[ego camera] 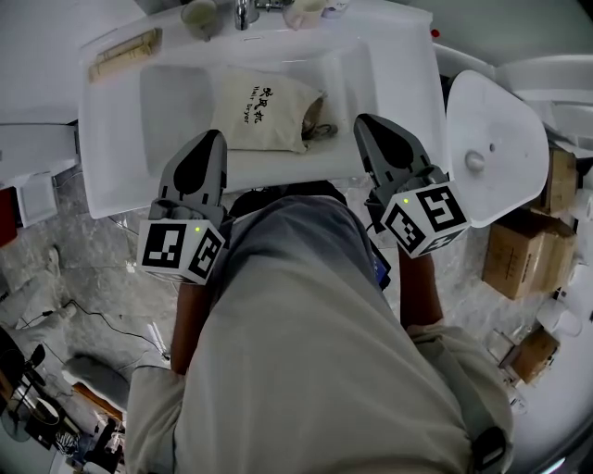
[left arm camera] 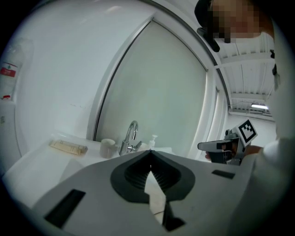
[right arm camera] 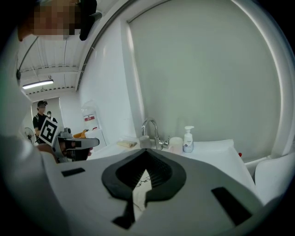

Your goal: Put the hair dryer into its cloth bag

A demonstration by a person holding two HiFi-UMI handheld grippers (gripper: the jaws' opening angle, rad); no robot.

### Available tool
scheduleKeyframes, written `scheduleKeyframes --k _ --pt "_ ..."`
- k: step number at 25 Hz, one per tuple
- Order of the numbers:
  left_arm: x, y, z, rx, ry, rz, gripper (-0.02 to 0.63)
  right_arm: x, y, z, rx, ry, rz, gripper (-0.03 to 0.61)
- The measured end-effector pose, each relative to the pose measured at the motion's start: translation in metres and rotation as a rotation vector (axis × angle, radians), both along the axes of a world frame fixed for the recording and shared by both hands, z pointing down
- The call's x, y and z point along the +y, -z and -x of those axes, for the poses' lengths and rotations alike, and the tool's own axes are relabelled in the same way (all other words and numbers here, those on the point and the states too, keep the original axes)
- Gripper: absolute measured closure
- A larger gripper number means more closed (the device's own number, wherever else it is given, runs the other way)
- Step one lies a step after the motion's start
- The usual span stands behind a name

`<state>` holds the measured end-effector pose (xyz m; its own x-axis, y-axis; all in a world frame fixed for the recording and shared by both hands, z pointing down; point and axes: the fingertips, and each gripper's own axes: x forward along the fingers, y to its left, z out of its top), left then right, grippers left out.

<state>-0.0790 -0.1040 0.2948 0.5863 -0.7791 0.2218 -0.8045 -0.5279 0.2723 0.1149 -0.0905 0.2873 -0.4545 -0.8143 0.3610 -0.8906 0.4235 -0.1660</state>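
The cream cloth bag [ego camera: 259, 111] with dark print lies in the white sink basin [ego camera: 167, 111], bulging. At its right-hand mouth a dark part of the hair dryer [ego camera: 321, 127] shows; the rest is hidden inside. My left gripper [ego camera: 209, 143] hovers over the basin's front rim, left of the bag, shut and empty. My right gripper [ego camera: 369, 128] is just right of the bag's mouth, also shut with nothing in it. In the left gripper view the jaws [left arm camera: 150, 154] meet, and the bag [left arm camera: 156, 191] shows below them. The right gripper view shows the same: shut jaws [right arm camera: 146, 153] above the bag [right arm camera: 139, 188].
At the back of the sink stand a chrome tap [ego camera: 246, 13], a cup [ego camera: 199, 16] and a soap pump bottle [right arm camera: 187, 138]; a beige packet [ego camera: 125, 53] lies at the back left. A raised toilet lid [ego camera: 496, 143] and cardboard boxes [ego camera: 519, 255] are at the right.
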Motion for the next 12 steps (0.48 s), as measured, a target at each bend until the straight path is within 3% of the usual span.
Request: scheduleKeyframes --k 12 --pt "0.015 -0.012 -0.016 -0.031 -0.043 0.058 0.606 0.016 -0.012 0.002 0.015 0.005 0.067 0.569"
